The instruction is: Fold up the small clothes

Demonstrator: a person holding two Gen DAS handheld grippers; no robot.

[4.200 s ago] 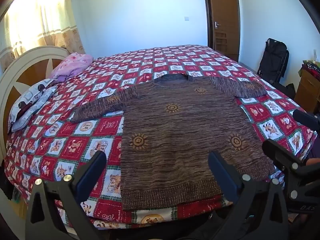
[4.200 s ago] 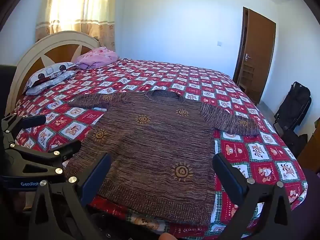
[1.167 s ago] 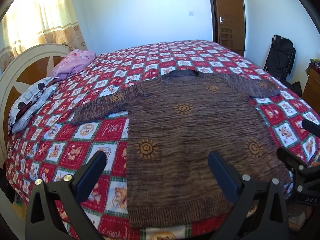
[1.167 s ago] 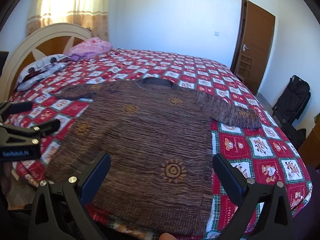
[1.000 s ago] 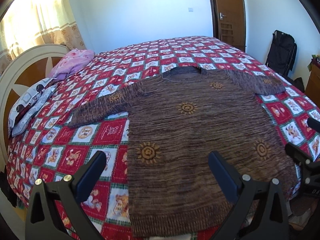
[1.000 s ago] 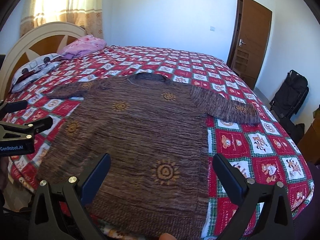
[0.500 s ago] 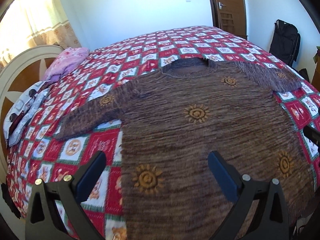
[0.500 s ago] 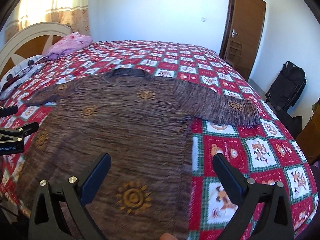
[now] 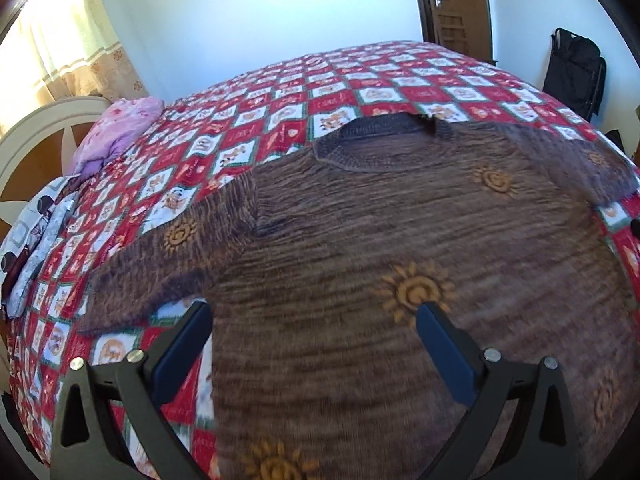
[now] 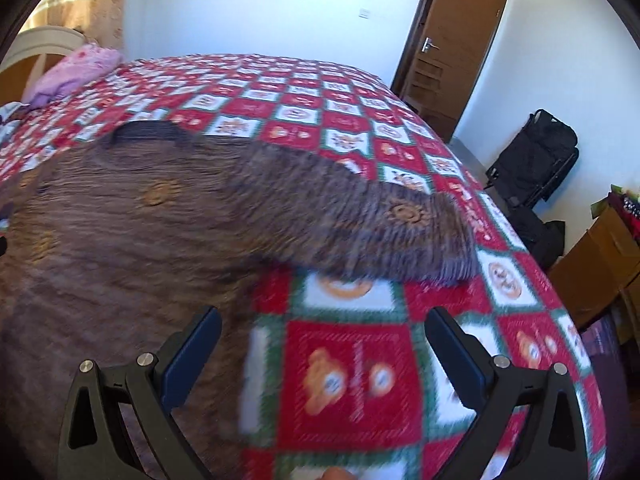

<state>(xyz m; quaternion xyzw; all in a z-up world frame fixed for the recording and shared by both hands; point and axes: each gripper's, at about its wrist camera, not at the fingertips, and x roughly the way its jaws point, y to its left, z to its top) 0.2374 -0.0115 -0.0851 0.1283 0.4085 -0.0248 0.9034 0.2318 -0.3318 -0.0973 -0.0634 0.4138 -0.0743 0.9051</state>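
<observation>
Both grippers have dropped closer over the brown knitted sun-patterned sweater (image 9: 360, 240). The left gripper (image 9: 314, 338) hovers spread above its body. The right gripper (image 10: 322, 344), also spread, straddles the sweater's edge and the red checked bedspread (image 10: 352, 360).

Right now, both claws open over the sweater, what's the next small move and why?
Probably lower the right claw toward the sleeve and pinch its cuff. The sweater lies flat and unfolded, both claws are open and empty, and that sleeve lies just ahead.
</observation>
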